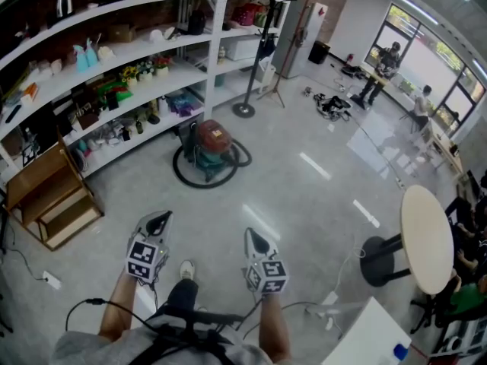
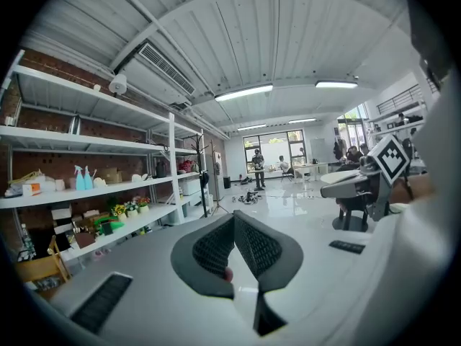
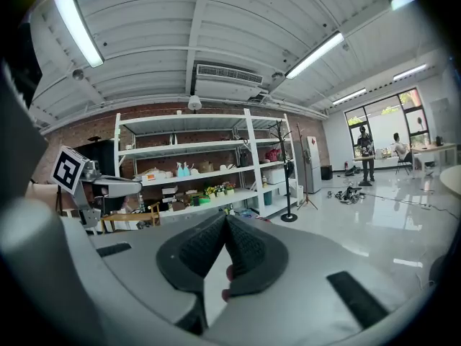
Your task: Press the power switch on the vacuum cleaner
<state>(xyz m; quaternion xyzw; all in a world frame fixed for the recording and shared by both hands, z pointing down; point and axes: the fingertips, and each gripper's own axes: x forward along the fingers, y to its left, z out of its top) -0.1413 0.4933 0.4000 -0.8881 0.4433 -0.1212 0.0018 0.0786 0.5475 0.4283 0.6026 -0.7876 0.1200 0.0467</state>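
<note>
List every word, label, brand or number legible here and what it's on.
None can be read.
Vacuum cleaner: pale label on its red top, too small to read.
Left gripper and right gripper cubes: square marker patterns only, no words.
Goods on the shelves: print too small.

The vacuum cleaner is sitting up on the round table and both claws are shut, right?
Not quite. The vacuum cleaner sits on the floor beside the shelves, not on the round table, as the head view shows. The left claw and right claw are indeed shut.
</note>
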